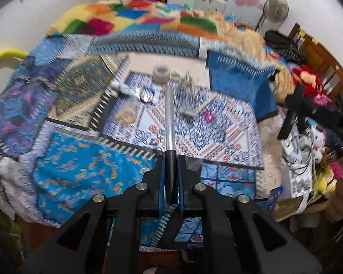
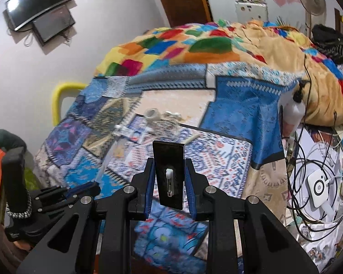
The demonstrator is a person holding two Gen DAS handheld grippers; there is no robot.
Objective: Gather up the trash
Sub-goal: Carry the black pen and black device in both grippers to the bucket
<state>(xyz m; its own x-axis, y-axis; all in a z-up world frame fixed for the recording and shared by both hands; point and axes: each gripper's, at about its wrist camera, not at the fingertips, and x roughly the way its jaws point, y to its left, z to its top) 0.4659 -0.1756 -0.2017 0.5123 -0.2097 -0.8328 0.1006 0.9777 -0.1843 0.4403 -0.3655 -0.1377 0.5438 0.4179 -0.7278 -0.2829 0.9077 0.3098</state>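
The rod (image 1: 170,123) was clamped in the left gripper (image 1: 171,173) and the black dustpan (image 2: 169,173) in the right gripper (image 2: 169,182), above trash (image 1: 189,91) at centre frame, which could be scattered by a hasty sweep.

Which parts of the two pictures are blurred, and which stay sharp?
Left wrist view: the patterned blue patchwork bedcover is motion-smeared, while the left tongs and their black-handled clear stick stay sharp. Right wrist view: milder blur; the flat black rectangular piece is crisp.
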